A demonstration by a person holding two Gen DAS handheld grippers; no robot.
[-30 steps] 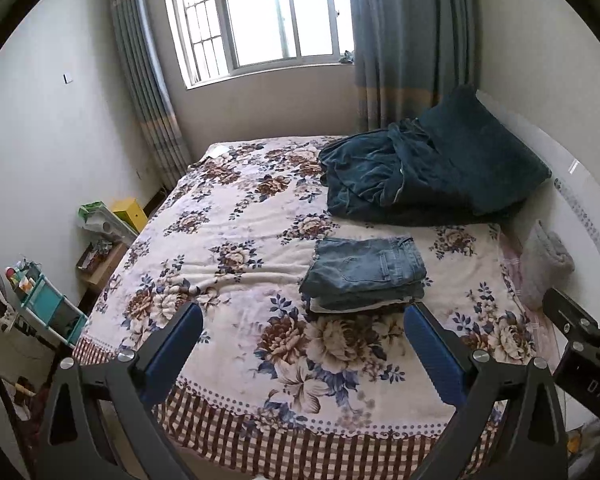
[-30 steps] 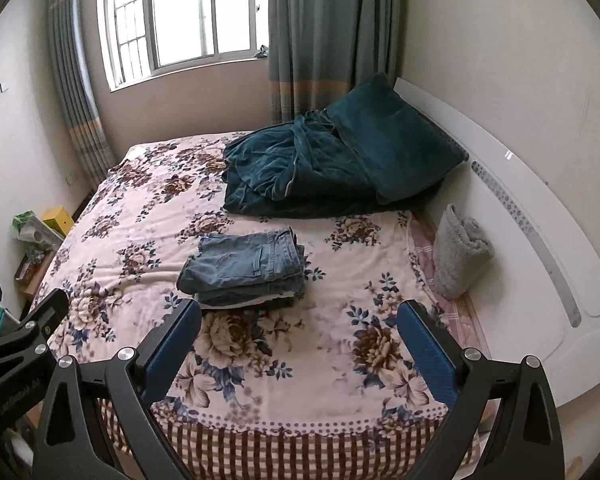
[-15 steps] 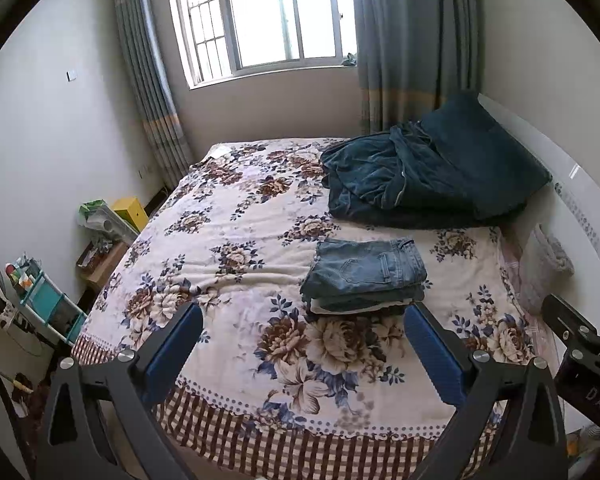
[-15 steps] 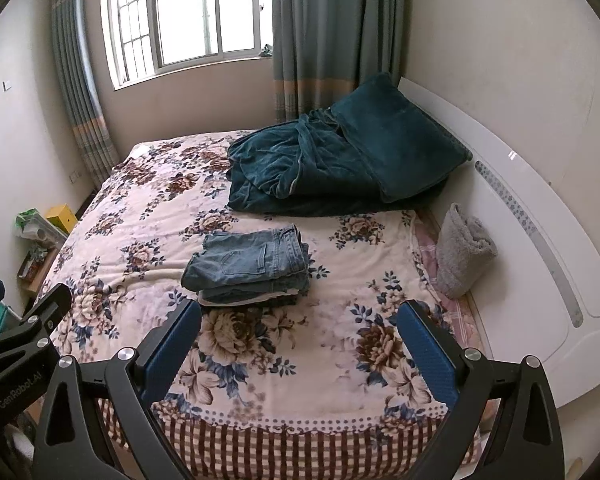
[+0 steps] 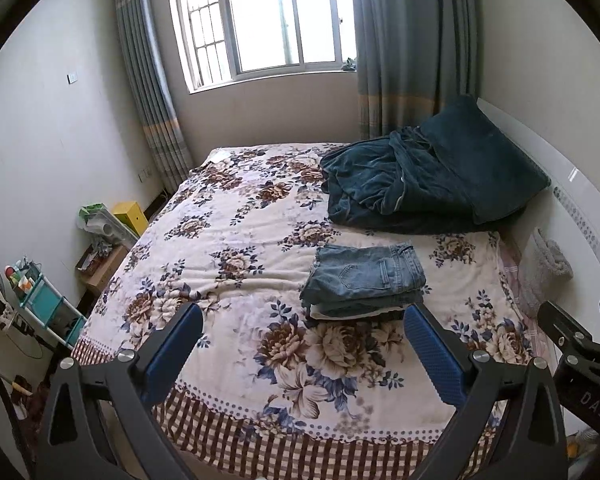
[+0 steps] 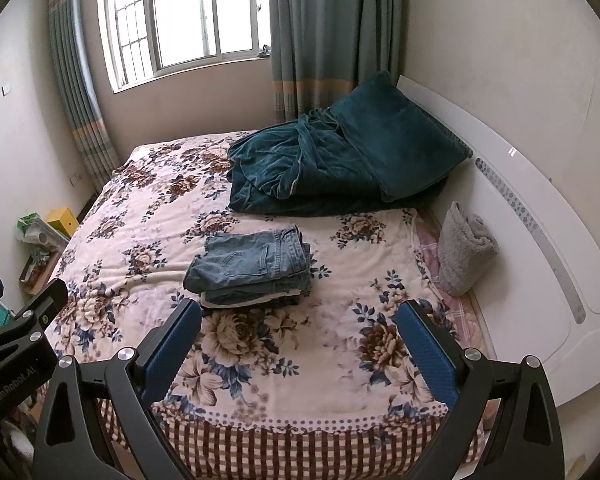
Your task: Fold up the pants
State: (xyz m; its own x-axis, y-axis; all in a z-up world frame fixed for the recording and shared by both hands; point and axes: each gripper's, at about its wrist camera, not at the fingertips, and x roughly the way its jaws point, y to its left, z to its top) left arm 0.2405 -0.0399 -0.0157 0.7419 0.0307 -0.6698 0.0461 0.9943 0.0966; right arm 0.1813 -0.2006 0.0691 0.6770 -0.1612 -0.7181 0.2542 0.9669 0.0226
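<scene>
Both grippers, the left gripper (image 5: 300,354) and the right gripper (image 6: 298,350), are held wide and empty above the near edge of the bed (image 5: 236,240), well apart from the pants (image 5: 364,280). The pants lie folded in a neat stack mid-bed, so the folding appears finished. "GenRobot.AI" can be read, somewhat faintly, on the left gripper's body.

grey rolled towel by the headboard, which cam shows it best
The right wrist view: the grey rolled towel stands whole and unobstructed against the headboard. In the left wrist view the towel sits squeezed at the right edge.
</scene>
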